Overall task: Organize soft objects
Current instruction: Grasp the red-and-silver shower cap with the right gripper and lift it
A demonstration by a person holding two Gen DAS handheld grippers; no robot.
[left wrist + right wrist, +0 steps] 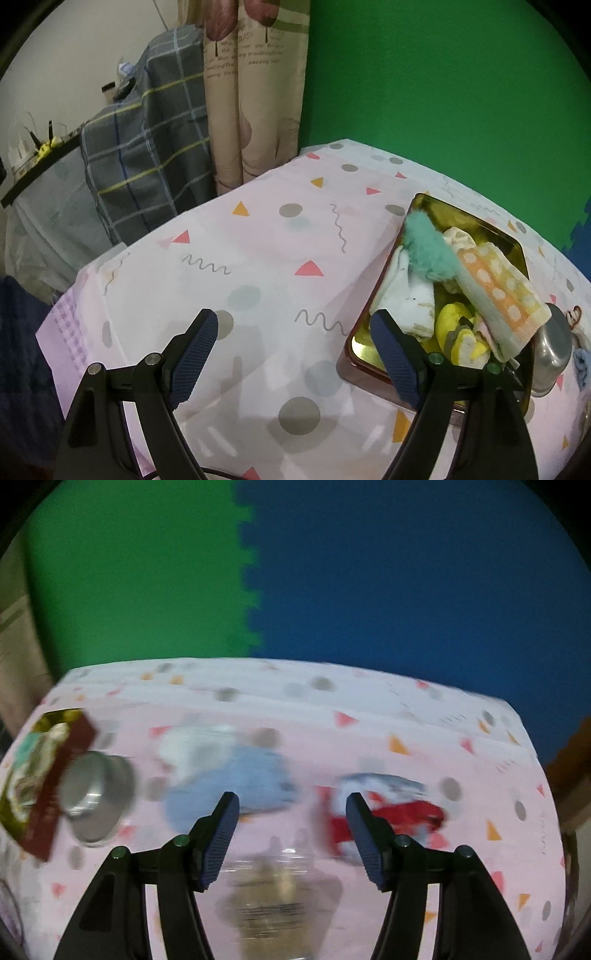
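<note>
Gold-lined, the tin (424, 206) is the landmark: it already holds a teal fluffy piece (428, 247), white cloths (402, 295), a yellow toy (454, 325) and an orange dotted towel (495, 291), likely gathered there as the sorting spot. Left of it, the left gripper (295, 350) hangs spread and empty. Right of the tin sit a metal bowl (92, 794), a blue cloth (236, 782) and a red-and-white cloth (402, 805); the right gripper (291, 830), also spread and empty, hovers between them, seemingly choosing one.

L gripper (291, 332) wide open, empty, over pink patterned tablecloth (258, 258); gold rectangular tin (424, 206) held soft cloths beside it.
</note>
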